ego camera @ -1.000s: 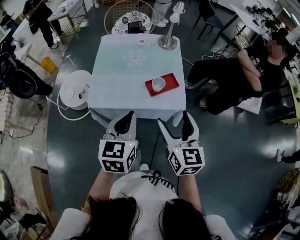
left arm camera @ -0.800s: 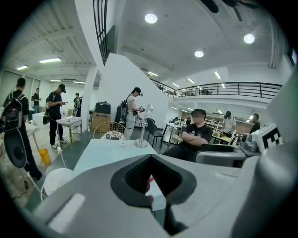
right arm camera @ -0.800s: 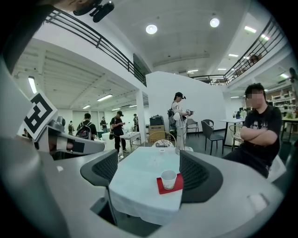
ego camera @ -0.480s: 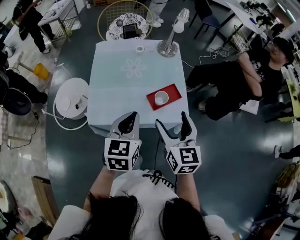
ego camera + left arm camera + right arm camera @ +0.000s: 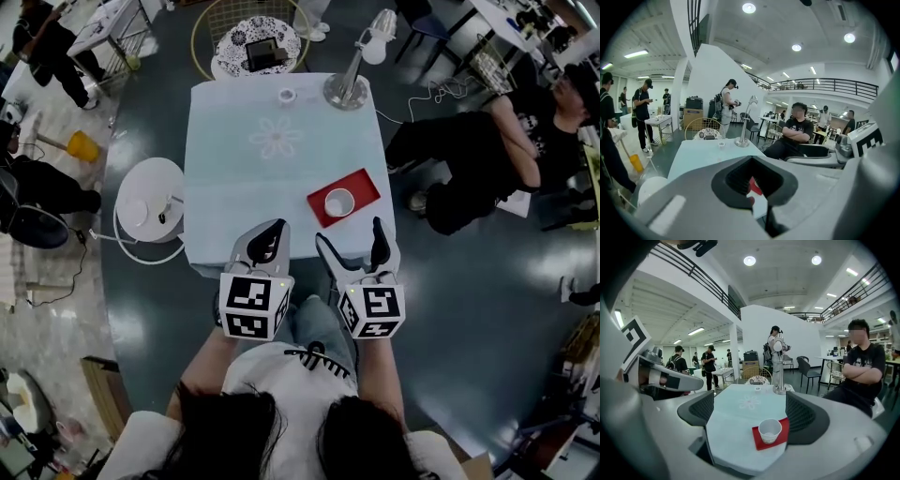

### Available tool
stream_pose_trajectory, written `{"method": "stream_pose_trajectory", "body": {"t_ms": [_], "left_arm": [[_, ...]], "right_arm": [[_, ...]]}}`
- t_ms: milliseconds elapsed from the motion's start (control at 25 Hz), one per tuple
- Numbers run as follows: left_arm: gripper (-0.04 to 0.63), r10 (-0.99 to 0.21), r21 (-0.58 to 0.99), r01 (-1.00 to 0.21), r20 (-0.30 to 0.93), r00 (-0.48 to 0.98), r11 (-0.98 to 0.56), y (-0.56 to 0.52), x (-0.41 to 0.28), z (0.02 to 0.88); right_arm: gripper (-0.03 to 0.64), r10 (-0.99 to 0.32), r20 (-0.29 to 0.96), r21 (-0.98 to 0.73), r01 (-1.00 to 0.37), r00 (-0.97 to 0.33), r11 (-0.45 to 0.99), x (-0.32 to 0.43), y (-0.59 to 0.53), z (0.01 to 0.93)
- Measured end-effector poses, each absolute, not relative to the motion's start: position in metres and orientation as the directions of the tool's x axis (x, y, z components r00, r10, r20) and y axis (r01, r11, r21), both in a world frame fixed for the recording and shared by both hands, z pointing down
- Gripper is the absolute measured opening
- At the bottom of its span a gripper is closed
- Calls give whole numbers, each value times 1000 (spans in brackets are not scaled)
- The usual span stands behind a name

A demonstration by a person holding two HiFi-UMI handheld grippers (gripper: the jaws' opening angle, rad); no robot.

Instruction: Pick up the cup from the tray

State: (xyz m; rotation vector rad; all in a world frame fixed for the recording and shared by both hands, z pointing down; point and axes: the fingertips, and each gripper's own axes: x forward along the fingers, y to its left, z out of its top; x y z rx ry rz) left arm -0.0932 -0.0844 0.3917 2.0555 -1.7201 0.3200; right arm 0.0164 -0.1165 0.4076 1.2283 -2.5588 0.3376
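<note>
Pale-blue table [image 5: 244,187], grey floor [image 5: 450,281]; cup [image 5: 339,202] on red tray [image 5: 367,185]; left gripper [image 5: 272,234] jaws together, right gripper [image 5: 349,234] wide.

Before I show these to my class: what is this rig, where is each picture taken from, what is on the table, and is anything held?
There is no robot: a person holds a two-jaw gripper in each hand. The head view comes from a camera on the person's head, looking down. The two gripper views come from cameras riding on each gripper, looking along its jaws. The left gripper has its jaws together; the right gripper has them apart. Neither holds anything. On the table lies a red tray with a white cup standing on it; a lamp stands at the far edge.
</note>
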Motion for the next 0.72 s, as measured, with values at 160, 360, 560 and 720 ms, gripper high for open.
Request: {"method": "stream_pose_trajectory", "body": {"t_ms": [160,360,560,720], "left_arm": [[0,-861,181,-976,470,194,-121,-94,-94,404],[0,-849,179,-978,496,182,-105,-101,-93,422],[0,-842,183,-978,509,178,-96,-123,-84,434],[0,-832,194,-978,527,172,-79,-136,-84,453]], "right_arm": [[489,-725,374,-67,-797,-578,600,16,-131,424],[506,-709,400,-72,-791,-581,607,15,-145,445],[508,-689,435,-61,-782,-580,620,16,-168,465],[515,-668,466,-64,-776,-580,628,12,-178,489]]}}
